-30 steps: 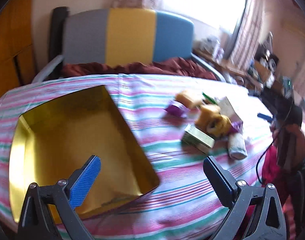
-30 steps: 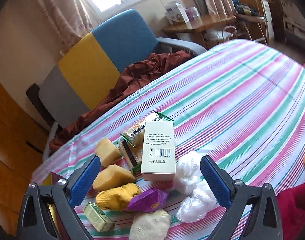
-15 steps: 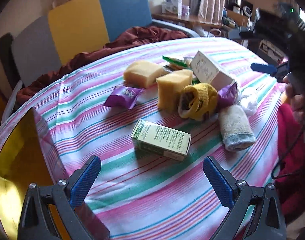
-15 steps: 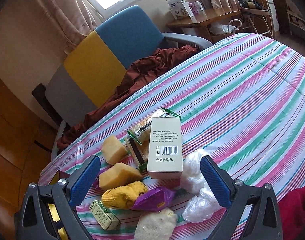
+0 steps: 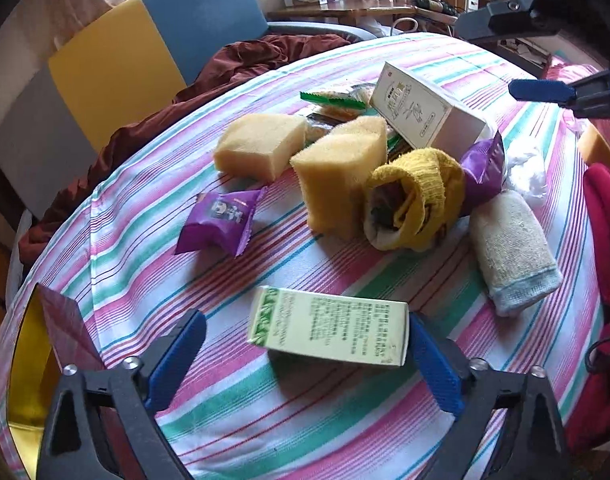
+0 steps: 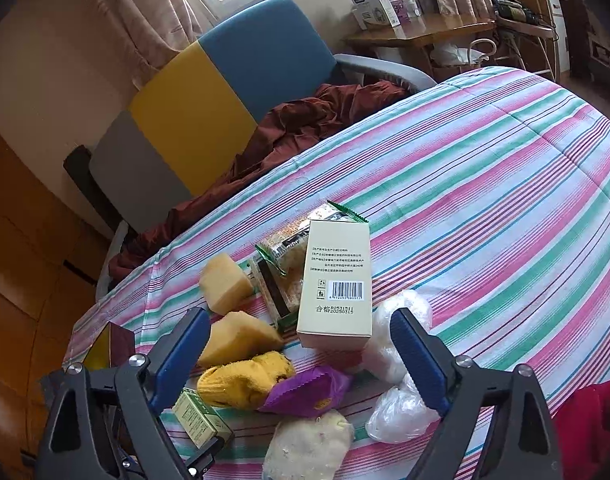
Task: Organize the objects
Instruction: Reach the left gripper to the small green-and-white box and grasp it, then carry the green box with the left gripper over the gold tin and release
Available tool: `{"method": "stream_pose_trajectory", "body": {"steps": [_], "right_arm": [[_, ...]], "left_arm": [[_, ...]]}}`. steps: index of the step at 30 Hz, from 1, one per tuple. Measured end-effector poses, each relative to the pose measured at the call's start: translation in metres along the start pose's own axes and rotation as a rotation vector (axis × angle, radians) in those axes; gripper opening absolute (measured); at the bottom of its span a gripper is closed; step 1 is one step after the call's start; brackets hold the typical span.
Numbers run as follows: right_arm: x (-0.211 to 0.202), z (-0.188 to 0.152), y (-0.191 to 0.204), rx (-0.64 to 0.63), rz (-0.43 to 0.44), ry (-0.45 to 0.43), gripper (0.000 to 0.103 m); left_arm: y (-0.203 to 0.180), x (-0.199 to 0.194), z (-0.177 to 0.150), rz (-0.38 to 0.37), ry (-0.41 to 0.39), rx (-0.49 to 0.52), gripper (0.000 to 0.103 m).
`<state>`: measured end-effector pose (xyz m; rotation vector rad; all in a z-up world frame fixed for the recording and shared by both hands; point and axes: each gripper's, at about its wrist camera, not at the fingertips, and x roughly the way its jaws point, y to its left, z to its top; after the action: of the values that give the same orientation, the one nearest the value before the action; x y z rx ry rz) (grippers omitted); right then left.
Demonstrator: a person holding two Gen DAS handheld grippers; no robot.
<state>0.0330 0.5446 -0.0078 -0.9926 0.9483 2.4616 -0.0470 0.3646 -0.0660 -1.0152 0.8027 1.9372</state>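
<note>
Left wrist: closing left tool [image 5: 305,354] straddles one green box [image 5: 329,326]; two sponges [image 5: 261,146], two purple packets [image 5: 219,220].

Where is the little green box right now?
In the left wrist view the little green box lies flat on the striped tablecloth, low in the middle, between the closing left tongs and in front of the purple snack packet.

bare striped cloth [image 6: 505,184] beyond the clutter; sponges [image 5: 341,168] block the middle.

Each claw [image 5: 303,354] [image 6: 297,354] — black plastic frame, silver screws — carries blue ribbed pads [image 5: 176,360].
</note>
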Motion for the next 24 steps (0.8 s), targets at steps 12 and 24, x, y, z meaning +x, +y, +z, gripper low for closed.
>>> {"method": "stream_pose_trajectory", "body": {"steps": [12,24], "right_arm": [[0.015,-0.009,0.024,-0.119,0.036,0.088,0.074],[0.046,-0.043,0.073,-0.405,-0.002,0.230,0.069]], "left_arm": [[-0.009,-0.020,-0.039,-0.040,-0.082,-0.139,0.074],[-0.018,-0.077,-0.083,-0.105,-0.166,-0.202,0.075]]}}
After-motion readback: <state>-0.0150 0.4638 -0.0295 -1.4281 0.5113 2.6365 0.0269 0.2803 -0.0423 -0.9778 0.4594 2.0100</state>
